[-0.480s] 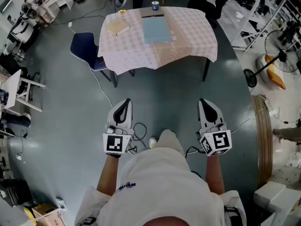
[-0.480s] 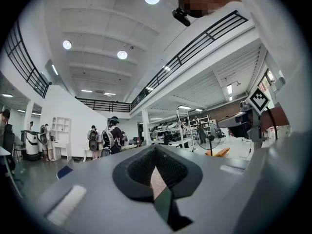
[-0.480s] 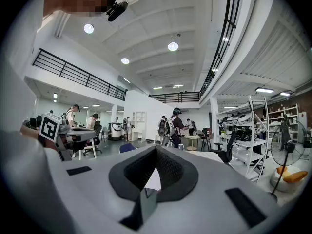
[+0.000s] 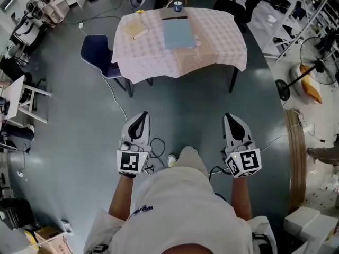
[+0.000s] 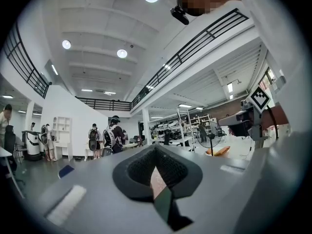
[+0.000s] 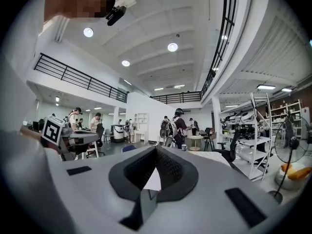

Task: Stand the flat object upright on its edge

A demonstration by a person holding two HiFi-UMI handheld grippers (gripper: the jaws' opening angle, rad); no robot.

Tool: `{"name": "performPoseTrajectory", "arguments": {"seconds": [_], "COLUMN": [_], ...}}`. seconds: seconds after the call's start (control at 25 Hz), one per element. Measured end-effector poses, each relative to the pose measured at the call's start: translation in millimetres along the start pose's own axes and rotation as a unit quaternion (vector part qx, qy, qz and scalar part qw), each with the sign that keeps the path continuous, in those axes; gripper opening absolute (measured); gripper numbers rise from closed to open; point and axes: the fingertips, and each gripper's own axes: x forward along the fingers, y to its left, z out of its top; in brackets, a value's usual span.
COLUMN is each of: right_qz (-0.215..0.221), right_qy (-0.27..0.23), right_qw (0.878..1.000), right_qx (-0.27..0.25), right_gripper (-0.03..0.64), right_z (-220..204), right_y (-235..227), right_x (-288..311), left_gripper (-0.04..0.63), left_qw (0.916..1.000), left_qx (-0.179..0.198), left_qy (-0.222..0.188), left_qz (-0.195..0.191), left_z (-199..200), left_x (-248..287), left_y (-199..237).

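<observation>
A flat light-blue object [image 4: 178, 33] lies on the checked tablecloth of a table [image 4: 153, 62] far ahead across the floor. A flat tan object [image 4: 134, 30] lies on the cloth to its left. My left gripper [image 4: 140, 117] and right gripper [image 4: 231, 118] are held level in front of the person's body, well short of the table. Both are shut with nothing between the jaws. In the left gripper view the left gripper [image 5: 156, 149] shows its jaws closed together, and in the right gripper view the right gripper [image 6: 156, 148] looks the same.
A dark blue chair [image 4: 98, 57] stands at the table's left corner. A cup [image 4: 178, 6] sits at the table's far edge. A standing fan [image 4: 312, 62] and shelving are at the right. Cables trail on the grey floor [image 4: 175, 110]. Several people stand far off in the hall.
The table sits very slightly further right in the head view. Both grippers keep the same place and stay shut.
</observation>
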Motion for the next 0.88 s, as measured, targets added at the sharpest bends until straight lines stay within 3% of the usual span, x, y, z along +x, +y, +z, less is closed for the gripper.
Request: {"name": "performPoseTrajectory", "arguments": {"seconds": [0.36, 0.52, 0.88], "right_qz": [-0.014, -0.028, -0.045], "right_qy": [-0.008, -0.011, 0.020], "right_qw": [1.000, 1.000, 0.999], "right_qx": [-0.007, -0.008, 0.005], "right_gripper": [0.005, 0.071, 0.255], "right_z": [5.1, 4.1, -11.6], "right_y": [-6.2, -10.3, -9.3], "right_x": [2.8, 5.3, 9.8], "left_gripper": [0.002, 0.009, 0.262], "left_qw": [1.0000, 0.9999, 0.9998], "left_qx": [0.002, -0.006, -0.019], "left_qy": [0.003, -0.010, -0.001], "left_qz": [0.001, 0.005, 0.006], "left_z": [0.0, 0.1, -14.0], "left_x": [2.0, 2.7, -0.7], "left_y": [2.4, 5.6, 19.0]}}
